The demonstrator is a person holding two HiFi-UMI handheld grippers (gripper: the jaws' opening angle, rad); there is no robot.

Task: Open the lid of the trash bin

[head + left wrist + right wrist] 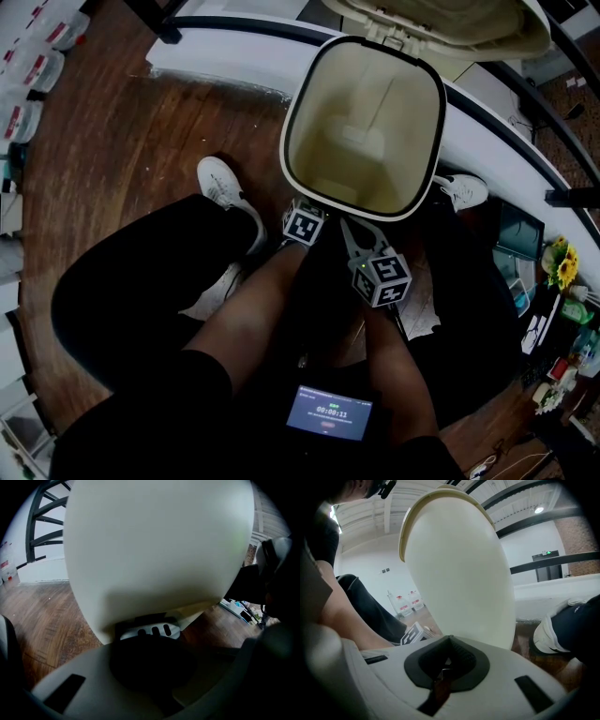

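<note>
The cream trash bin (292,112) stands on the wood floor with its lid (441,23) tipped back, so the empty inside shows. In the left gripper view the bin's body (159,550) fills the frame, and its grey slotted foot pedal (149,631) sits at the base, just ahead of my left gripper (150,656). That gripper (303,225) is low at the bin's front, its tips hidden under the rim, jaws together. My right gripper (356,236) is beside it, also shut and empty (445,665), facing the bin wall (459,573).
The person's white shoes (223,185) (464,190) flank the bin, with dark trouser legs close on both sides. A curved white ledge (216,56) with a black rail runs behind it. A small screen (329,412) sits near the lap. Clutter and yellow flowers (565,262) lie at right.
</note>
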